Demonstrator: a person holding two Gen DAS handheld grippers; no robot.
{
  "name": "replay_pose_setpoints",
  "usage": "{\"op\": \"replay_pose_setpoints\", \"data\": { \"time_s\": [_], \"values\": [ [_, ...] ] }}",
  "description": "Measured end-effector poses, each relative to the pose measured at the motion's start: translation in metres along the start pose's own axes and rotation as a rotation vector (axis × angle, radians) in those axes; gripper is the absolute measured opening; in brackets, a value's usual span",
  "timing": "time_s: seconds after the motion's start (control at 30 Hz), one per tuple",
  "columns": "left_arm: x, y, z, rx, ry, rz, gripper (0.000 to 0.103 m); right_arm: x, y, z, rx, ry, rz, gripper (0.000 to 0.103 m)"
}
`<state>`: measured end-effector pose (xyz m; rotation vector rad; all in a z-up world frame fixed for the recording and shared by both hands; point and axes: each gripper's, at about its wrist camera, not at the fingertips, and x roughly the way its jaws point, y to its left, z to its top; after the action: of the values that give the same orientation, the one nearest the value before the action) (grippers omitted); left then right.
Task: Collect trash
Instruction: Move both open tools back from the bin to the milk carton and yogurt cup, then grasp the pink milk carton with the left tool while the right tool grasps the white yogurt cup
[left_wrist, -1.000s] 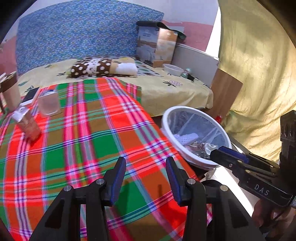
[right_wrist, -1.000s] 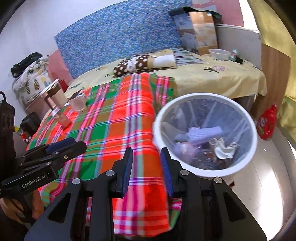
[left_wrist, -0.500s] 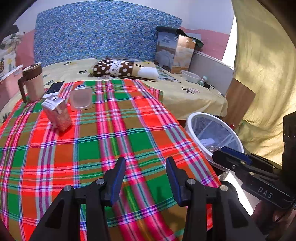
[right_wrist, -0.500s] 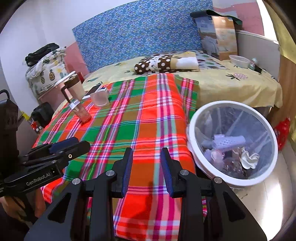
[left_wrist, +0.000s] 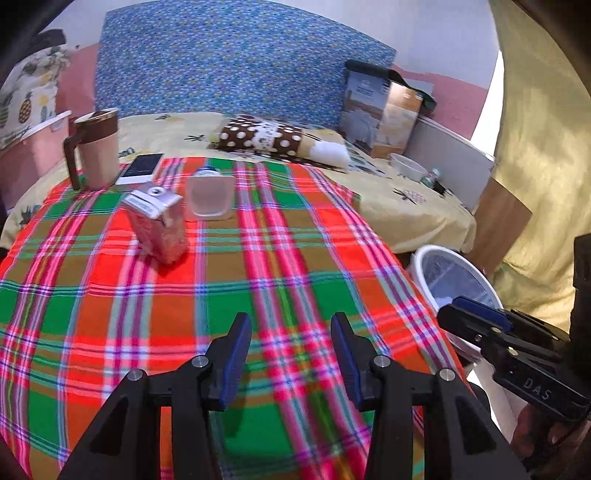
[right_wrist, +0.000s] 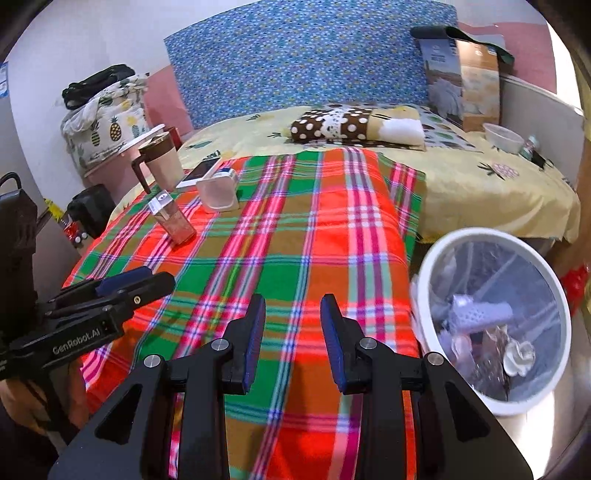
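Note:
A pink drink carton (left_wrist: 157, 225) (right_wrist: 173, 220) with a silver top stands on the plaid cloth (left_wrist: 229, 295) (right_wrist: 295, 240), far left. Behind it sits a clear plastic cup (left_wrist: 209, 197) (right_wrist: 218, 194). A white bin (right_wrist: 495, 332) (left_wrist: 448, 280) lined with a clear bag holds several pieces of trash beside the cloth's right edge. My left gripper (left_wrist: 291, 332) (right_wrist: 136, 282) hovers open and empty over the near cloth. My right gripper (right_wrist: 292, 314) (left_wrist: 469, 314) is open and empty too, between cloth and bin.
A tan mug with brown handle (left_wrist: 94, 149) (right_wrist: 159, 158) and a phone (left_wrist: 142, 168) (right_wrist: 201, 171) lie behind the carton. A dotted pillow (left_wrist: 262, 138), a box (left_wrist: 380, 114) and a bowl (left_wrist: 408, 170) are on the yellow sheet. A red bottle (right_wrist: 576, 280) stands past the bin.
Both views have swung left: the bin has slid toward the right edge, while the carton, cup and mug have come further into view. Both grippers keep the same gap and stay empty.

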<state>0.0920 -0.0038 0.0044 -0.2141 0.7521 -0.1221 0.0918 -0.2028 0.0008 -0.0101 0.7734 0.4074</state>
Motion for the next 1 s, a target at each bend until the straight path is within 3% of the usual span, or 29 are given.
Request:
{"op": "replay_pose_setpoints", "data": {
  "time_s": [0.37, 0.47, 0.6, 0.9, 1.0],
  "values": [
    [0.019, 0.053, 0.034, -0.088, -0.020, 0.110, 0.045, 0.020, 0.012, 0.022, -0.045, 0.000, 0.032, 0.033],
    [0.033, 0.068, 0.044, -0.134, -0.010, 0.130, 0.049, 0.026, 0.013, 0.026, -0.048, 0.003, 0.034, 0.033],
    [0.046, 0.075, 0.053, -0.170, -0.023, 0.152, 0.056, 0.032, 0.011, 0.028, -0.046, 0.013, 0.039, 0.033],
    [0.083, 0.093, 0.071, -0.270, -0.019, 0.263, 0.056, 0.043, 0.006, 0.032, -0.030, 0.033, 0.048, 0.033],
    [0.088, 0.099, 0.073, -0.254, -0.006, 0.300, 0.056, 0.046, 0.006, 0.034, -0.029, 0.037, 0.054, 0.033]
  ]
}}
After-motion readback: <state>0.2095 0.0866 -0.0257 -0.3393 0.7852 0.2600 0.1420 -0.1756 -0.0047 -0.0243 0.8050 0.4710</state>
